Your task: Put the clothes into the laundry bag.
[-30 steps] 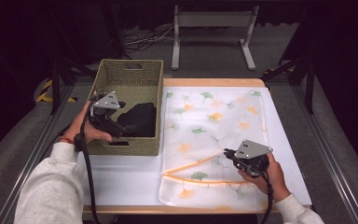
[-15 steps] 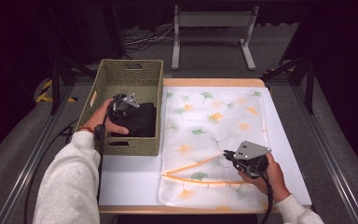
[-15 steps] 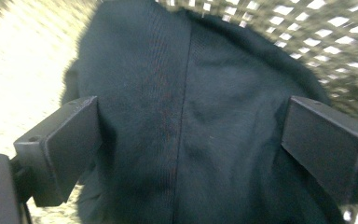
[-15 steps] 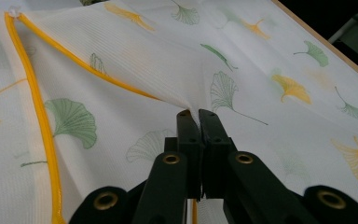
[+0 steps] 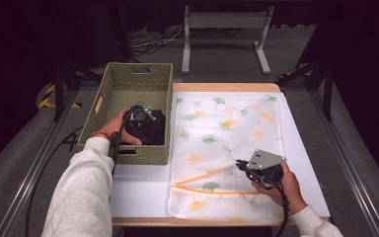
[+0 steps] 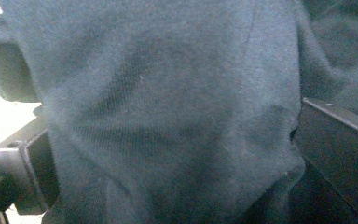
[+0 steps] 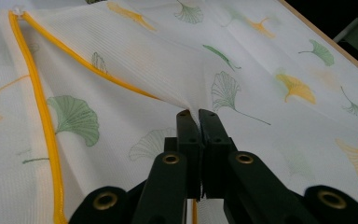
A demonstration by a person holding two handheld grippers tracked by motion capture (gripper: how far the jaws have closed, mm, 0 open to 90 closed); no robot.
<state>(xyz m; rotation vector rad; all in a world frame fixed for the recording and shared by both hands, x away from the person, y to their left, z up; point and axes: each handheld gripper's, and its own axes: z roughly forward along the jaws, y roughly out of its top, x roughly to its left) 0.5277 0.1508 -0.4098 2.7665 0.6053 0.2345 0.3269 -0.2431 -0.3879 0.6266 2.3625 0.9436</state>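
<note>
A dark garment (image 5: 155, 132) lies in the woven basket (image 5: 143, 157) at the table's left. My left gripper (image 5: 144, 123) points down into it. In the left gripper view its jaws stand wide apart on either side of the dark garment (image 6: 168, 93), which bulges between them. A white mesh bag (image 5: 227, 123) printed with green and orange leaves lies flat on the table. My right gripper (image 5: 240, 165) is near its front edge, shut on a pinch of the bag's upper layer (image 7: 193, 114), lifting it beside the orange zipper (image 7: 42, 116).
The basket's walls surround the left hand on all sides. The white table top (image 5: 138, 190) shows in front of the basket and right of the bag. A metal stand (image 5: 224, 29) is on the floor beyond the table.
My left hand has moved from the basket's left rim to the right and down onto the dark garment. The right gripper has kept still with the bag's layer pinched.
</note>
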